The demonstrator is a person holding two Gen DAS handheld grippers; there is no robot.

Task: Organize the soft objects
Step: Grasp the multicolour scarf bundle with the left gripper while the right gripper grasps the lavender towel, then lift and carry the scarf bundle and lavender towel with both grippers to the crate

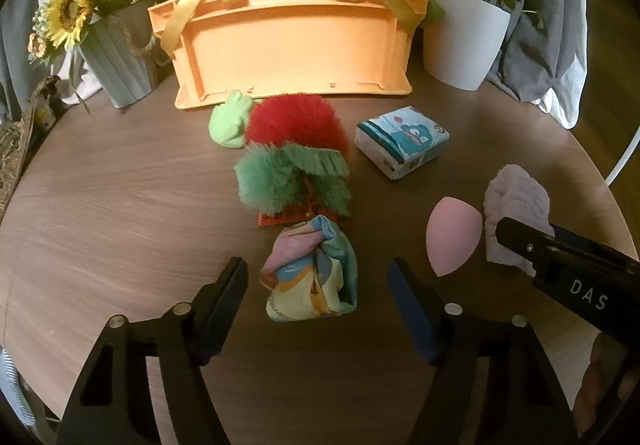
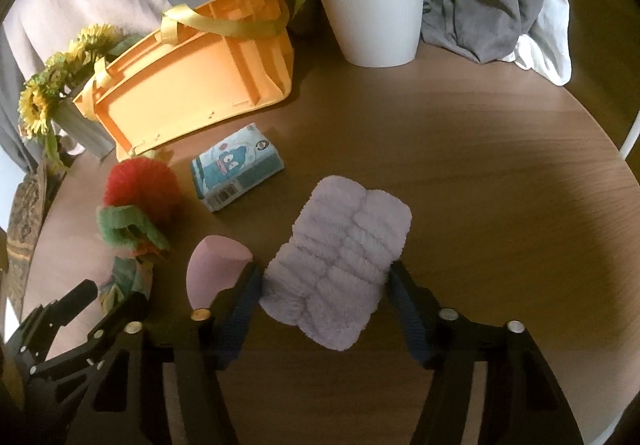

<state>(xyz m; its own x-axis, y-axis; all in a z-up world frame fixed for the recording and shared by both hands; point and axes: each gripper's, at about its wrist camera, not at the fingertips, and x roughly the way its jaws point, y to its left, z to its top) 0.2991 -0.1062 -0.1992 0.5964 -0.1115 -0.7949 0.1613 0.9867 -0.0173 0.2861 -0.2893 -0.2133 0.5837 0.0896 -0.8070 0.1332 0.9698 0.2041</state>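
**Soft things laid out before an orange tote**

An orange plastic tote with yellow ribbon handles [image 1: 292,45] stands at the back of the round wooden counter [image 1: 120,205]; its inside is hidden. The fluffy lilac cloth pad [image 2: 340,265] lies between the right hand-held gripper's [image 2: 324,285] wide jaws, both pads touching its edges. It looks light and squashy, best pinched across its width. The left hand-held gripper [image 1: 318,285] straddles a crumpled pastel cloth [image 1: 312,273], open.

Round wooden table [image 1: 120,205] against grey drapes [image 2: 480,5]

"DAS" in white on right gripper [image 1: 516,241] body.
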